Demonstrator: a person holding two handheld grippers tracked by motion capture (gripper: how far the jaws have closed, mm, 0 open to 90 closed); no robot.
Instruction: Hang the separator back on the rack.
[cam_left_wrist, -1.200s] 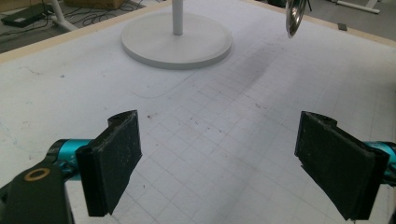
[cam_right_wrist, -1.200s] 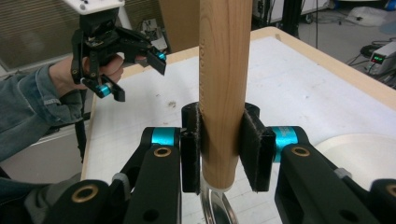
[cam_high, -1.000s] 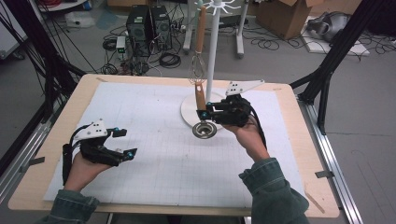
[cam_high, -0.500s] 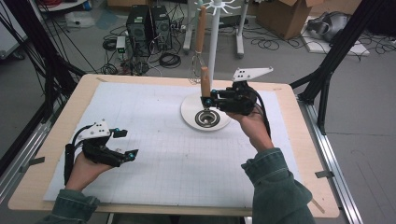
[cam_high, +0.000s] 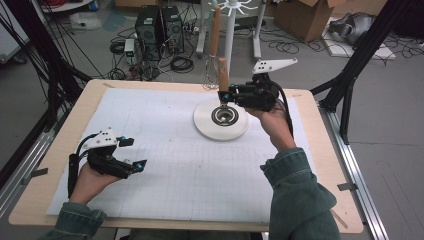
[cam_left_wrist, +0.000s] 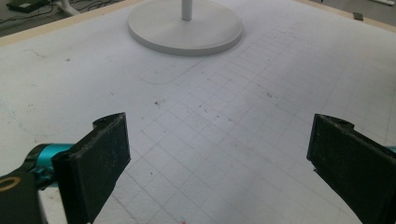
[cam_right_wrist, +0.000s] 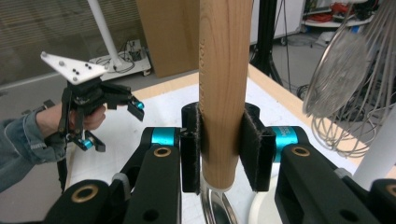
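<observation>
The right gripper (cam_right_wrist: 219, 149) pinches a wooden handle (cam_right_wrist: 223, 84) upright over the stand base (cam_high: 221, 120) at twelve o'clock; hanging it seems left. The left gripper (cam_high: 131, 155) waits spread at eight o'clock.

Pale wooden handle (cam_right_wrist: 223, 93) — white round base (cam_high: 220, 131), grid-lined white mat (cam_high: 160, 165)

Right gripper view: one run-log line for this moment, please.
right gripper: shut on upright wooden-handled utensil | over round white stand base | left gripper: open, empty, above white gridded mat
</observation>
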